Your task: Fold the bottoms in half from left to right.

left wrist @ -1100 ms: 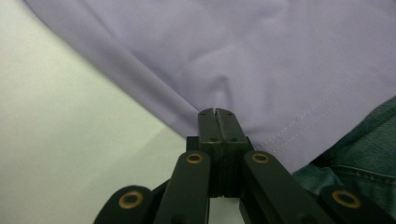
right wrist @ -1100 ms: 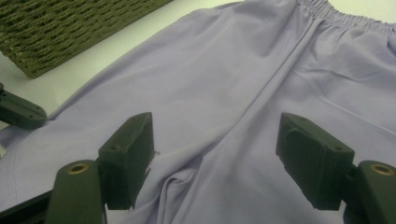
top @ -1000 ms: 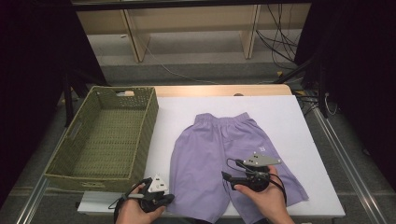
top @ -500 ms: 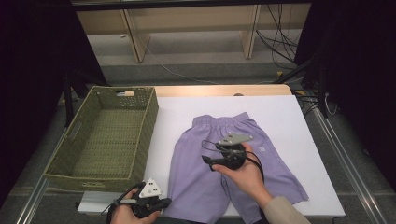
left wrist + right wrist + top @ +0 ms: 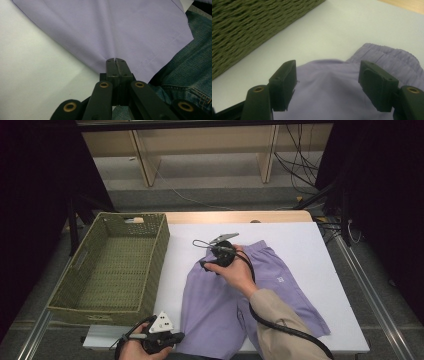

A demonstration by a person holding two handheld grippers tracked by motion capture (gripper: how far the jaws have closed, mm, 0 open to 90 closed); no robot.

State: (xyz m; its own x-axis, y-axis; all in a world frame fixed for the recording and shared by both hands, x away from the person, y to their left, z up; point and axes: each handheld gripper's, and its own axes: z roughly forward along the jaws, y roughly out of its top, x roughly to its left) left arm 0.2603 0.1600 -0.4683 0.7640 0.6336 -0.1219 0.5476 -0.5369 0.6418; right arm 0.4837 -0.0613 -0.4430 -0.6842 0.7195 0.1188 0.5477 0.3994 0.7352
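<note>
White sheeting covers the bench [image 5: 300, 240], which stands before pale wooden shelving and loose floor cables, and a woven green basket [image 5: 117, 265] sits just beside the lilac shorts [image 5: 280, 290], toward the left tool's side. Spread flat on the bench with the gathered waistband on the far side, the shorts are plain lilac with a small pale mark on one leg. The left tool [image 5: 115, 62] is clenched on a leg's hem at the near edge; the right tool [image 5: 327, 87] is released, jaws spread above the waistband corner nearest the basket.
</note>
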